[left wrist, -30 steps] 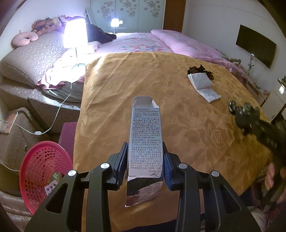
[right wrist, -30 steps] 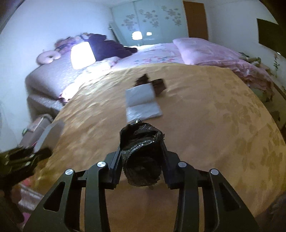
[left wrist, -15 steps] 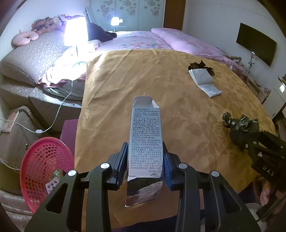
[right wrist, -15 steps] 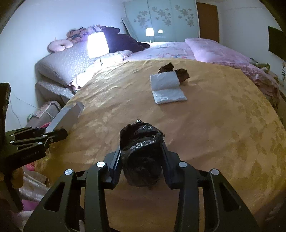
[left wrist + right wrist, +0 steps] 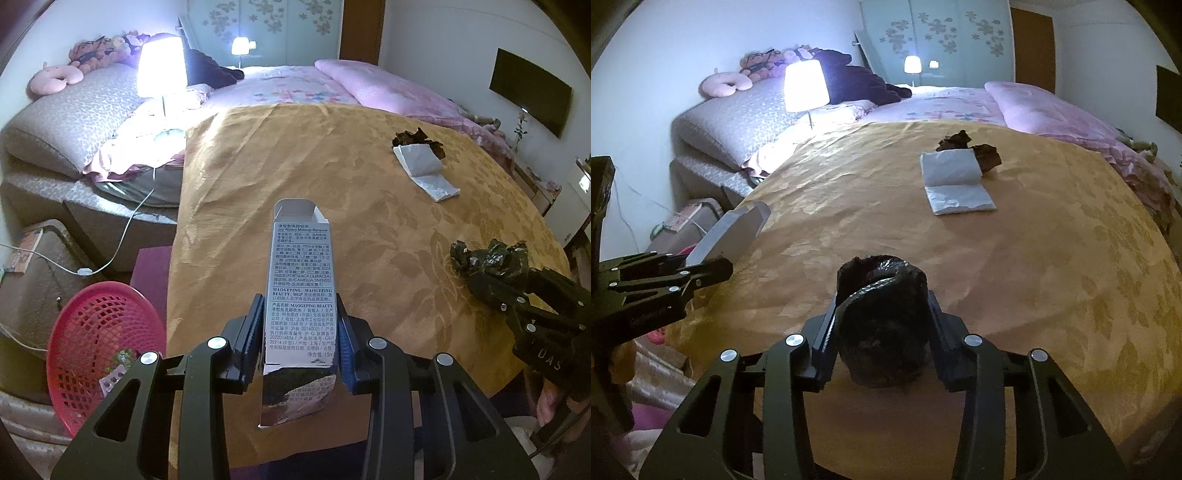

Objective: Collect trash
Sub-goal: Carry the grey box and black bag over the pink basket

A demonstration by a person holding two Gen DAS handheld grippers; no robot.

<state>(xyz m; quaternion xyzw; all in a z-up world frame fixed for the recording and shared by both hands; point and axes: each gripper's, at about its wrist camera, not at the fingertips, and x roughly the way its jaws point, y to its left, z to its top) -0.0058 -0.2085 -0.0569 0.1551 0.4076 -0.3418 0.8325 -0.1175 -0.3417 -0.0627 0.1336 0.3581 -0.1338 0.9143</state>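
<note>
Your left gripper (image 5: 301,350) pinches the carton (image 5: 300,295), long axis pointing away; the pink basket (image 5: 92,354) sits near-left, probably below bed level.

Home bedroom. Big bed (image 5: 369,192) w/ gold floral bedspread, pink quilt (image 5: 295,86) & pink pillow (image 5: 373,88) at far end. Lit lamp (image 5: 161,66) beside it, cord trailing to the floor. Plush toys (image 5: 99,51) & pink neck pillow (image 5: 55,75) along the wall. Wardrobe (image 5: 266,26) w/ flower-pattern sliding doors at back, dark TV (image 5: 530,90) on the wall at right.
</note>
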